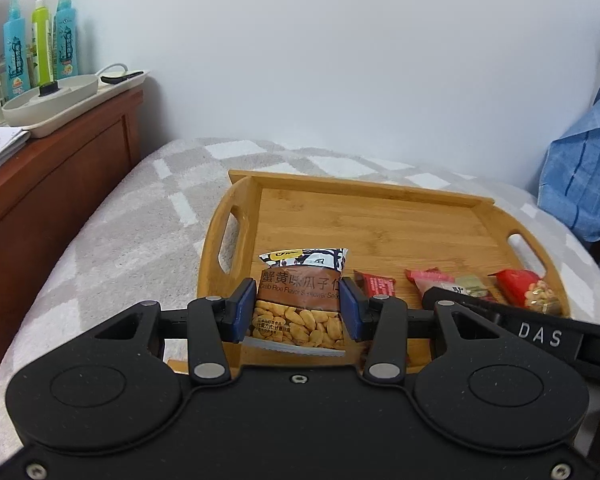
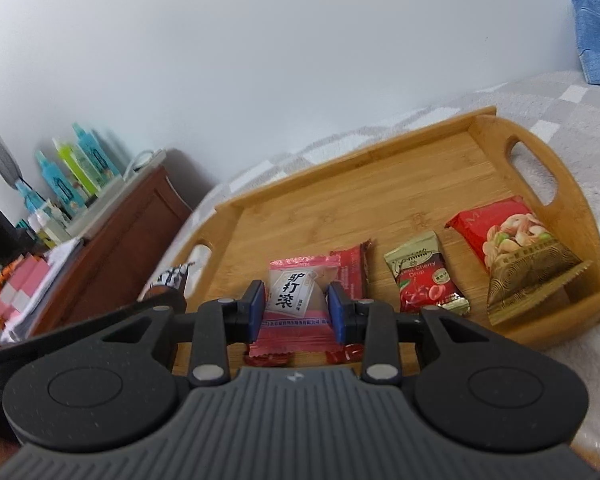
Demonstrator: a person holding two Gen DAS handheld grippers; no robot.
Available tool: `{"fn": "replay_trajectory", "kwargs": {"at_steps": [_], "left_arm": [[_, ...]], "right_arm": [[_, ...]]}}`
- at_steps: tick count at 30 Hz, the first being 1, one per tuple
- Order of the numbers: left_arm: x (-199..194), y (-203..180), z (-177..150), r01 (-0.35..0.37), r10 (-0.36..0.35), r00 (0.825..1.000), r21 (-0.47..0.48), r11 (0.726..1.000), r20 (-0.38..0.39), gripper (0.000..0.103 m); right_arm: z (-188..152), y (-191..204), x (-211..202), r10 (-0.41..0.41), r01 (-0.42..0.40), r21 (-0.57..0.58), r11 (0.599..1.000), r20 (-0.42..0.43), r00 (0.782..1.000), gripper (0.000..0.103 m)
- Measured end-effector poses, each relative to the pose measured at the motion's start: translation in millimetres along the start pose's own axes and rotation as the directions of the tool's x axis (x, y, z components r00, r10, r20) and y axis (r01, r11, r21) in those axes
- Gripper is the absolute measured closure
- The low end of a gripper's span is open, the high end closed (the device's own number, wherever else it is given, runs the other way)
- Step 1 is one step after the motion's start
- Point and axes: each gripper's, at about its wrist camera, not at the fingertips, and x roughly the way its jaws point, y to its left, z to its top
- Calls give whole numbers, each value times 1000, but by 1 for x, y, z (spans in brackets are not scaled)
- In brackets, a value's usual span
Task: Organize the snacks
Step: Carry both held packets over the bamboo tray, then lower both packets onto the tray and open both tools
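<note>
A bamboo tray (image 1: 380, 216) lies on the bed, also in the right wrist view (image 2: 360, 184). My left gripper (image 1: 298, 308) is shut on a sunflower seed packet (image 1: 300, 296) over the tray's near left part. My right gripper (image 2: 296, 308) is shut on a pink snack packet (image 2: 296, 300) near the tray's front edge. A dark red packet (image 2: 352, 276) lies just behind it. A cherry drop packet (image 2: 424, 276) and a red nut packet (image 2: 516, 248) lie on the tray to the right. The right gripper's body shows in the left wrist view (image 1: 500, 320).
The tray sits on a grey and white checked blanket (image 1: 120, 240). A wooden cabinet (image 1: 52, 184) with bottles (image 1: 40, 44) and a white tray stands at the left. Blue cloth (image 1: 584, 168) hangs at the right. A white wall is behind.
</note>
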Motion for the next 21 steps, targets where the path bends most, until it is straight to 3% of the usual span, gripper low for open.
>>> {"fn": "replay_trajectory", "kwargs": {"at_steps": [9,13,21], "left_arm": [[29,-3,-9,-17,18,999,16,1000,-28,60],[34,-4,-11,-15,15,999,16,1000,-30,60],[41,-6,-15,-20,21,999,35,999,-33,60]], "right_arm": [[-2,12,16,-25,25,-104,994,4,1000,65],[-4,16,17,2,-3,-107,994,-6,1000,66],[-6,13,21,-33,33,-117,993,-1,999,69]]}}
